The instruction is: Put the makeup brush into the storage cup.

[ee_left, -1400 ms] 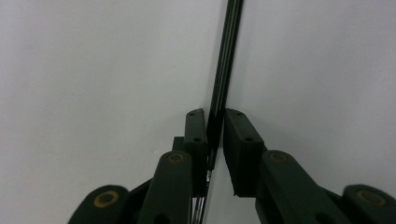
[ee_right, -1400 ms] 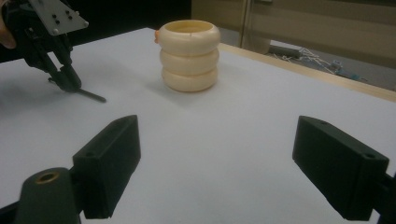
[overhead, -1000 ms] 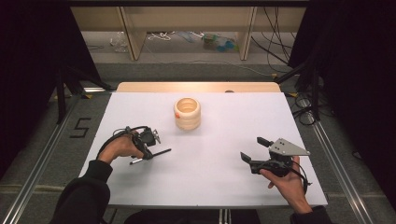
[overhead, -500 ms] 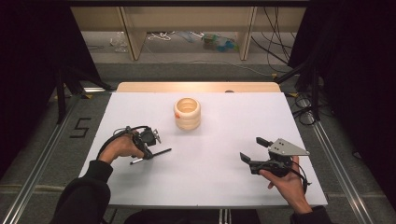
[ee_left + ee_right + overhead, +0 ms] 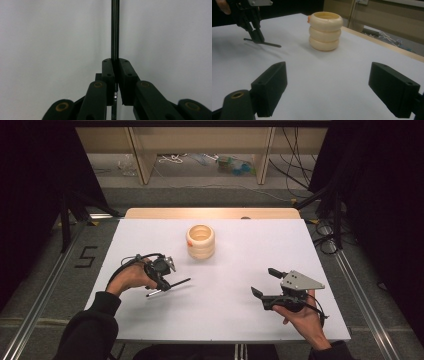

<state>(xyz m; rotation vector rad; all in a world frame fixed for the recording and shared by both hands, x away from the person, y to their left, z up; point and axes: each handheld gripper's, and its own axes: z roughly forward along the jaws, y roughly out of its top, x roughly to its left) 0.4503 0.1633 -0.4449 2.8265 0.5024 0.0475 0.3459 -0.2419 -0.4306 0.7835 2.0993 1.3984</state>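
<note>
Rod first: a thin black stick (image 5: pixel 169 287) is clamped between the closed jaws of the left gripper (image 5: pixel 161 279), lying low over the left half of the white table top (image 5: pixel 235 315), its free end pointing toward the table's middle. From the left gripper view the stick (image 5: pixel 114 30) runs straight up between the two pads, which press on it from both sides. Over on the right, the right gripper (image 5: pixel 267 287) hangs with jaws wide apart and nothing between them, held in the person's right hand (image 5: pixel 302 317) near the front right of the table.

Beyond both tools stands a cream-coloured stack of three rounded rings (image 5: pixel 201 241), hollow at the top, upright near the middle of the far half (an orange speck (image 5: pixel 308 17) peeks from behind it in the right gripper view, too small to identify). Nothing lies between the rod and the stack.

White sheet covers a pale wooden board whose far edge (image 5: pixel 210 213) shows. Behind it, wooden legs, loose cables and clutter on a grey floor; a "5" (image 5: pixel 86 256) is marked left of the table. Dark curtains swallow both sides.
</note>
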